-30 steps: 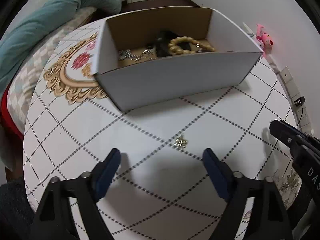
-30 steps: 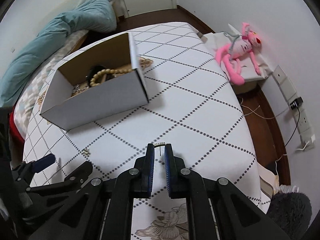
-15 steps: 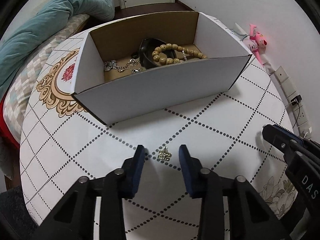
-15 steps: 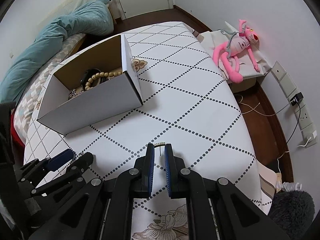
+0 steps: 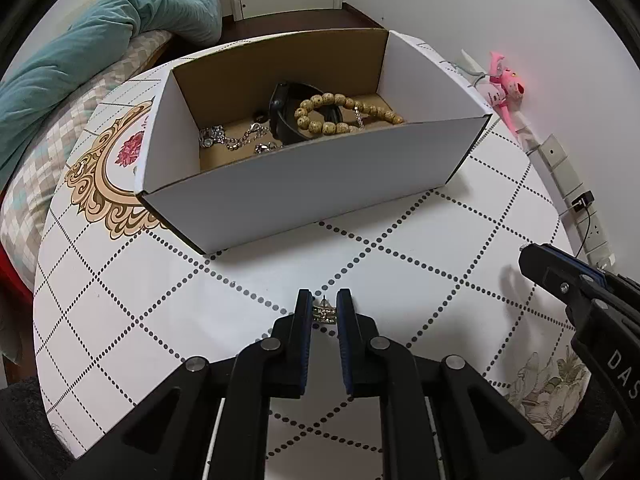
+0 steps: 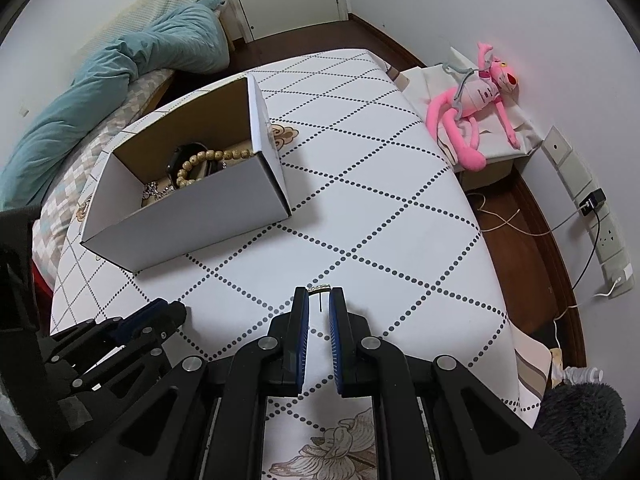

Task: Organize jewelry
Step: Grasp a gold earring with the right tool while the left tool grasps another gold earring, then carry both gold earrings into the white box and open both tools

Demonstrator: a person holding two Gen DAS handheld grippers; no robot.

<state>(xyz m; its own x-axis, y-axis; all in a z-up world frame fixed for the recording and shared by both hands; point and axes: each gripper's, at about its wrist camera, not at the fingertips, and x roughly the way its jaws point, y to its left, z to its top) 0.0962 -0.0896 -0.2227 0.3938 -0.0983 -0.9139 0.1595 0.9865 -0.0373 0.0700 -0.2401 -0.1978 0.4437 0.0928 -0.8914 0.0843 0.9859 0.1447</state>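
Left tool closed on earring, lifted

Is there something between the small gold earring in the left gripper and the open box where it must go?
Only the box's own near wall. The gold earring sits between the left gripper's fingers, with bare tablecloth ahead; it must go over that wall.
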